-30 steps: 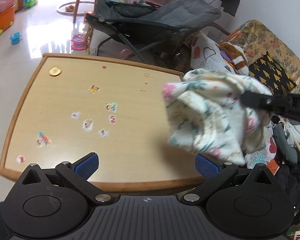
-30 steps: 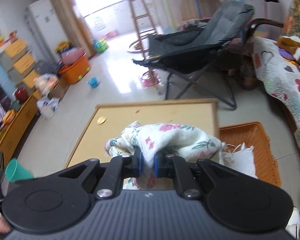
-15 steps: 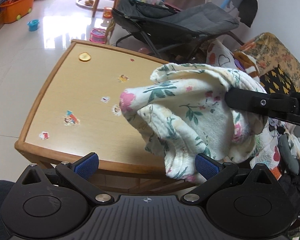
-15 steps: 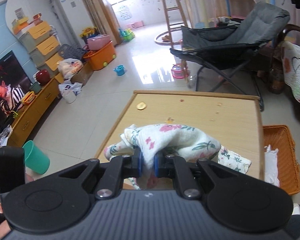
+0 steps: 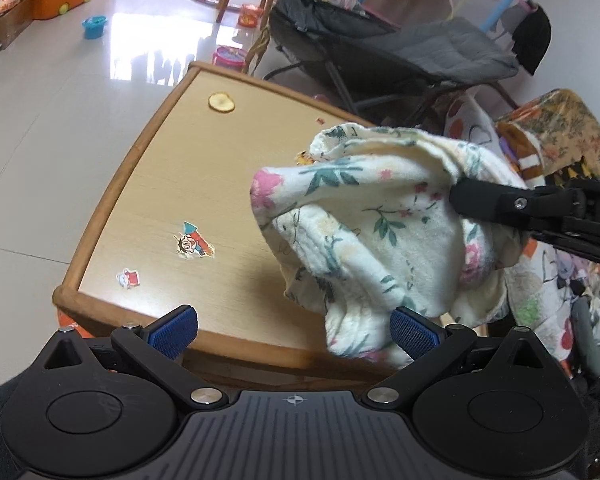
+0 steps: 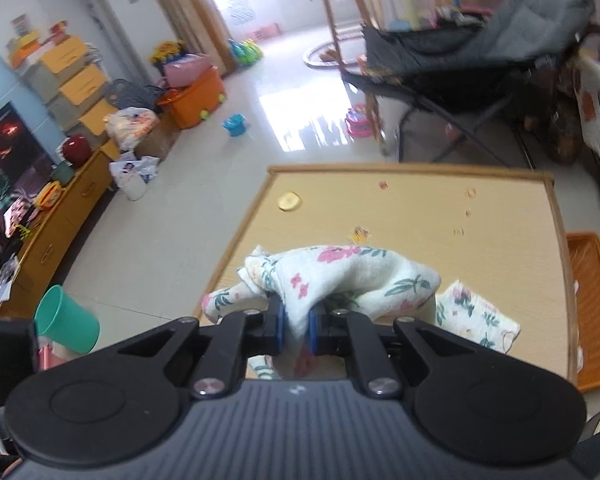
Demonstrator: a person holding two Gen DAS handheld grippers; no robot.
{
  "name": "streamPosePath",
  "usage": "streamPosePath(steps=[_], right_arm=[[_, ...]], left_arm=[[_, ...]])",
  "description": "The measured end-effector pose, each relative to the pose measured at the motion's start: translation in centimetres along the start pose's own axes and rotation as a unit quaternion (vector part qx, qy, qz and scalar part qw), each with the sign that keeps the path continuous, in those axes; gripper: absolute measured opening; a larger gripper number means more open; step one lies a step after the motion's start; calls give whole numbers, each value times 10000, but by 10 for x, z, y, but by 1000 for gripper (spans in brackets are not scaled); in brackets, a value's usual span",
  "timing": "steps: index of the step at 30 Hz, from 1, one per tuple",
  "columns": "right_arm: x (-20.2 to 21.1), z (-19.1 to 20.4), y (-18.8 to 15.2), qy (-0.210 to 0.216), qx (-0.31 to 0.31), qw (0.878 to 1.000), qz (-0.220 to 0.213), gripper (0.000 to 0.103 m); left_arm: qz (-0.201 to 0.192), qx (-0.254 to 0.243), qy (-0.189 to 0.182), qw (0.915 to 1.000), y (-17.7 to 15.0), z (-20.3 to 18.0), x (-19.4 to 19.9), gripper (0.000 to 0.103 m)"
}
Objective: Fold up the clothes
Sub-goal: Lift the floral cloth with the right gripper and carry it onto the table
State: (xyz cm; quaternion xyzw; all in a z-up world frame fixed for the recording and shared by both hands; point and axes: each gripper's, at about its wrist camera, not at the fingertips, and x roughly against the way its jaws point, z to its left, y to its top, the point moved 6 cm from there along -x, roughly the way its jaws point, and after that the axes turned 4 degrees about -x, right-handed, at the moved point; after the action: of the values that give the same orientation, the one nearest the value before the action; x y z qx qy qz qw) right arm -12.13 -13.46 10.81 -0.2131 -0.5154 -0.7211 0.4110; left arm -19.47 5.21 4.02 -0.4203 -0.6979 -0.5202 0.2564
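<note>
Beside the table (image 6: pixel 420 216), orange basket (image 6: pixel 592 304), contents unclear.

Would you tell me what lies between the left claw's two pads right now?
Only bare table edge, seen in the left wrist view; the floral cloth hangs just by the right pad.

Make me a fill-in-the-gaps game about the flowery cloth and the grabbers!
1. The flowery cloth is pinched by the ____ gripper.
2. The left gripper has its jaws ____.
3. The cloth hangs above the ____ table.
4. The basket beside the table is coloured ____.

Missing words: right; open; wooden; orange
</note>
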Motion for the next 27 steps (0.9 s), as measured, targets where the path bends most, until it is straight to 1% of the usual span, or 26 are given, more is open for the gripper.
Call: streamPosePath(steps=[3,5,8,12,15,18,22,27], right_arm=[[-22,-19,0,-113,-243,9996,102,12],[-27,-30,-3,-199,-258,9994,123,12],[-35,-46,-7,-328,-281,9989,155,12],[-44,-68,-13,-500,-312,9981,198,12],[-52,-84,-17,-629,-334,9972,230,12],[-57,-100,-22,-753,-354,9962,257,12],[-48,-113,-35,-925,-339,9948,264,12],[-42,-127,-40,-1281,-248,9912,208,13]], left_arm=[[256,-17,79,9996,8,4,-20,103],[329,-145,99,9993,15,4,-28,103],[302,-281,178,9990,29,1,-36,103],[192,-96,225,9995,44,-1,-46,103],[168,5,330,9993,45,-9,-51,103],[172,-66,411,9990,46,-23,-56,103],[259,-142,481,9984,44,-40,-59,103],[307,-208,474,9982,44,-54,-59,103]])
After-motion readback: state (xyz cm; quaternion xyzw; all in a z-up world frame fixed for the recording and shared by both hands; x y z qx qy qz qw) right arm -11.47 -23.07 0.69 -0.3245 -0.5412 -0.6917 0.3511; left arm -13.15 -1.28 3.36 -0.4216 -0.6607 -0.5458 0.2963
